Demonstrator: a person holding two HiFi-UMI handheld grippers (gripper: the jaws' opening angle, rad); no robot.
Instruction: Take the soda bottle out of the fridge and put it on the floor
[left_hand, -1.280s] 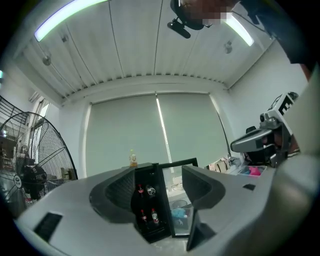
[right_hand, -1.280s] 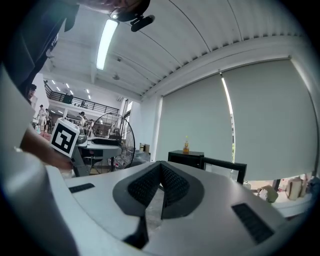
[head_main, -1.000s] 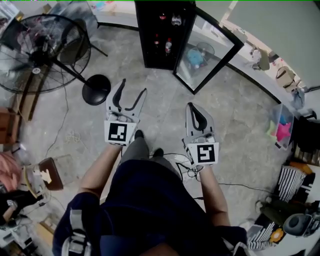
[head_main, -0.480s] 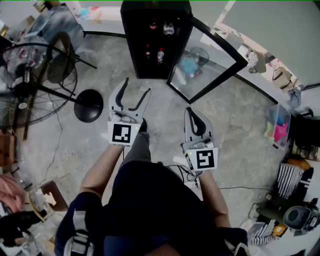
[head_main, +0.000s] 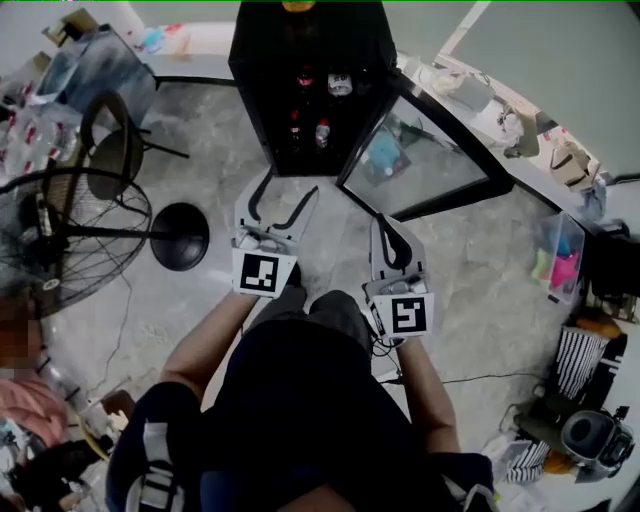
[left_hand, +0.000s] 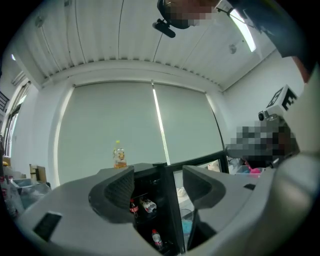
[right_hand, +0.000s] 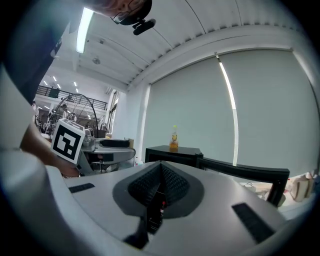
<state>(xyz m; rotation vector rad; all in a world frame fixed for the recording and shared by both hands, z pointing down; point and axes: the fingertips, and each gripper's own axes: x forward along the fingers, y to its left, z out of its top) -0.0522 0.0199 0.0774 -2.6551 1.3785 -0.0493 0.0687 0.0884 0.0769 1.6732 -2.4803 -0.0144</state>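
A black fridge (head_main: 310, 40) stands with its glass door (head_main: 430, 150) swung open to the right. On its shelves are several bottles, among them a dark soda bottle with a red label (head_main: 297, 126) (left_hand: 133, 206). My left gripper (head_main: 288, 187) (left_hand: 159, 186) is held level, short of the fridge. Its jaws stand wide open and empty, framing the shelves. My right gripper (head_main: 386, 220) (right_hand: 160, 172) is beside it, in front of the door's edge, jaws shut on nothing. A yellow drink bottle (left_hand: 118, 156) (right_hand: 174, 137) stands on top of the fridge.
A standing fan (head_main: 70, 235) with a round black base (head_main: 180, 236) is on the left, and a chair (head_main: 115, 150) stands behind it. A clear bin with pink things (head_main: 560, 255) is at the right. Cables (head_main: 450, 378) lie on the concrete floor.
The person has walked toward the fridge, so it looks larger and closer. Both grippers have moved forward with the person, jaws unchanged. The fan has slid left and back in the head view.
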